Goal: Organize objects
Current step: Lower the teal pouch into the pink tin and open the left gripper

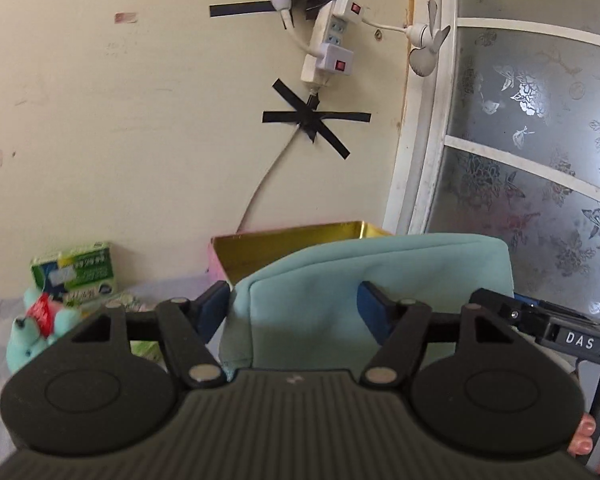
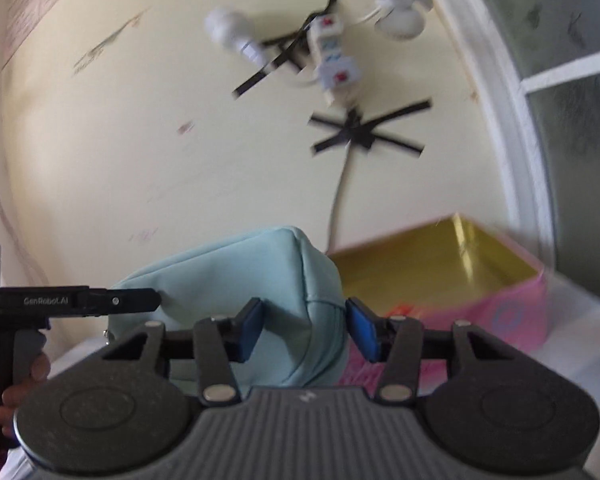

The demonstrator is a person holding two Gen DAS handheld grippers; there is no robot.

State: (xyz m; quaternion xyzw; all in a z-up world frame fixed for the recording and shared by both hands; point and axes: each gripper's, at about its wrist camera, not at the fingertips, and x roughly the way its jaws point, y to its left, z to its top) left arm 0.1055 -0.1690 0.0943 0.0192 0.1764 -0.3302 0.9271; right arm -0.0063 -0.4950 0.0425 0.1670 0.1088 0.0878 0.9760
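A light teal fabric pouch (image 1: 364, 280) is held up in front of an open pink box with a gold inside (image 1: 292, 244). My left gripper (image 1: 296, 312) is shut on the pouch's left end, blue pads on either side of it. My right gripper (image 2: 306, 330) is shut on the pouch's (image 2: 236, 276) right end. The pink box (image 2: 452, 276) sits just behind and to the right of the pouch in the right wrist view. Each view shows the other gripper at its edge, with the hand holding it.
A green and white packet (image 1: 76, 272) and a small teal plush toy (image 1: 36, 332) lie on the pale surface at the left. A cream wall with a taped power strip (image 1: 328, 44) is behind. A frosted glass door (image 1: 532, 168) stands at the right.
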